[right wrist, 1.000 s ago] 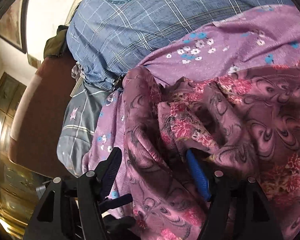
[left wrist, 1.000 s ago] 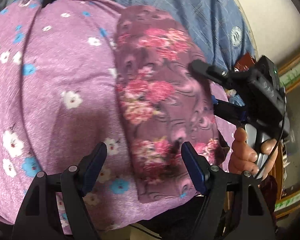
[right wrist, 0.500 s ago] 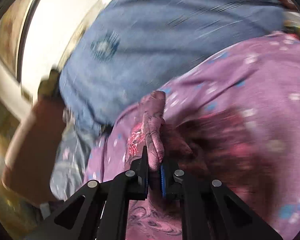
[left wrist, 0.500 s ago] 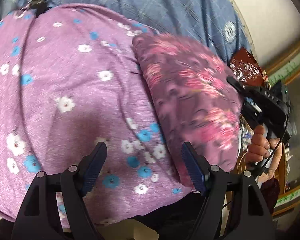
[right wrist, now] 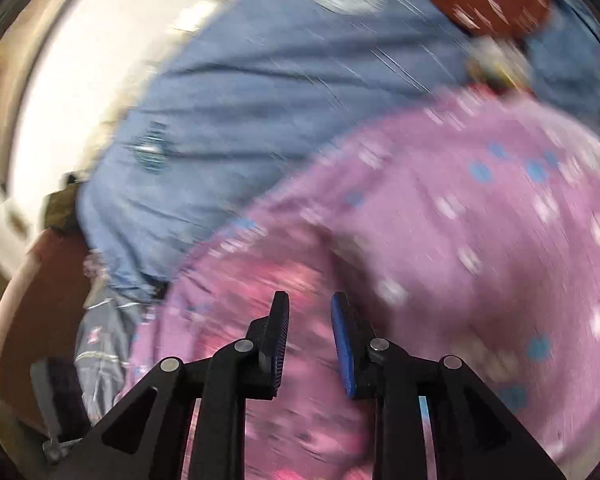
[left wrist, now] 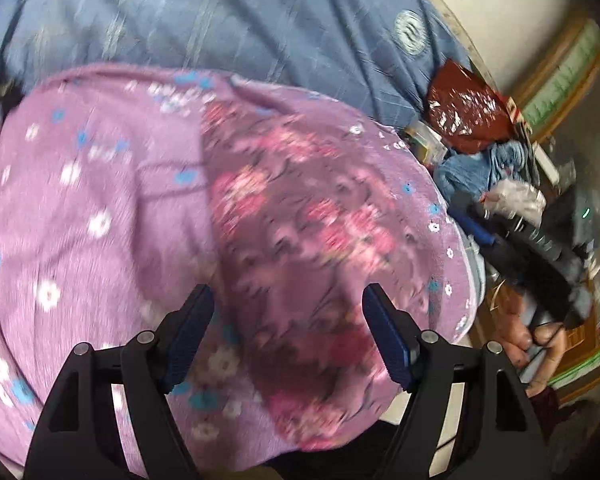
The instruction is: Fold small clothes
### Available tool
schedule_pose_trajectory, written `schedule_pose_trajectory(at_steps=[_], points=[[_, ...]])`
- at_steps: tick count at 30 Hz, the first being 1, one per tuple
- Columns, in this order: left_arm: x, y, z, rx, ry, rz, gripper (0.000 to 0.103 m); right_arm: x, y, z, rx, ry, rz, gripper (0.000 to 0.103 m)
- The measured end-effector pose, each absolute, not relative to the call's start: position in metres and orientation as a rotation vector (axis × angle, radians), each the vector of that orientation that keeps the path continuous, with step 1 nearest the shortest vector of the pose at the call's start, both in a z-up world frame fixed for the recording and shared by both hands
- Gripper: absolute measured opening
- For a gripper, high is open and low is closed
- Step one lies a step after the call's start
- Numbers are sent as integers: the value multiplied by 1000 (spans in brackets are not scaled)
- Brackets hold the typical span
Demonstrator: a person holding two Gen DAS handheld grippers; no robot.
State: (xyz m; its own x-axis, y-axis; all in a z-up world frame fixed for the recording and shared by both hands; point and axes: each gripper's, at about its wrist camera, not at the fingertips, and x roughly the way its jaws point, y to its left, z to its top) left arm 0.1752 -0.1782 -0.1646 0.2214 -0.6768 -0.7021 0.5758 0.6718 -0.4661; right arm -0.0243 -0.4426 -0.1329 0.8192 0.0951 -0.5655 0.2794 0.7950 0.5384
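Observation:
A dark mauve garment with pink flowers (left wrist: 300, 248) lies folded on a lilac cloth with white and blue flowers (left wrist: 80, 208). My left gripper (left wrist: 288, 332) is open, its jaws wide above the garment's near end, holding nothing. My right gripper (right wrist: 310, 340) is partly open, jaws a small gap apart, empty, above the flowered garment (right wrist: 260, 288). It also shows at the right edge of the left wrist view (left wrist: 532, 248), off the cloth. Both views are blurred.
A blue checked sheet (left wrist: 220, 20) covers the bed behind the lilac cloth. A red-brown patterned item (left wrist: 468, 116) and crumpled blue and white clothes (left wrist: 496, 172) lie at the right. A white wall (right wrist: 100, 60) and a brown headboard (right wrist: 32, 300) stand at the left.
My right gripper was shut on the flowered garment's edge half a second ago; now its jaws have parted and it has let go. The garment lies flatter. My left gripper stayed open.

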Motion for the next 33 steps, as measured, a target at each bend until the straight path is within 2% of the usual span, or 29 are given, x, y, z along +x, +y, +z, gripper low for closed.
schedule_pose_trajectory(at_steps=[5, 6, 8, 9, 10, 11, 16, 18, 22, 25, 28, 31, 32, 33], points=[[153, -226, -187, 105, 1056, -866, 77, 31, -427, -138, 643, 660, 47, 23], [151, -234, -199, 164, 1077, -841, 77, 46, -426, -152, 651, 725, 51, 19], [147, -241, -226, 268, 1110, -792, 81, 70, -429, -196, 667, 896, -14, 19], [144, -238, -234, 291, 1091, -777, 89, 74, -429, -217, 688, 965, -12, 19], [140, -233, -237, 299, 1070, -773, 93, 69, -432, -231, 744, 962, 2, 19], [139, -228, -241, 290, 1091, -785, 93, 58, -437, -233, 798, 909, 15, 19], [140, -206, -244, 198, 1164, -842, 91, 18, -442, -231, 820, 924, 19, 26], [145, -198, -228, 131, 1168, -872, 89, 20, -441, -215, 772, 949, -20, 32], [162, -186, -171, 61, 999, -837, 89, 44, -429, -173, 709, 851, 30, 32], [188, -212, -148, 107, 958, -711, 89, 72, -423, -162, 697, 814, 22, 32], [214, -251, -158, 138, 952, -609, 89, 104, -430, -176, 764, 787, -16, 34], [238, -280, -201, 219, 1028, -504, 90, 127, -444, -223, 850, 897, -61, 37], [243, -287, -218, 240, 1077, -483, 92, 134, -445, -241, 864, 940, -50, 34], [246, -285, -232, 224, 1113, -471, 99, 133, -446, -248, 868, 908, -31, 33]])
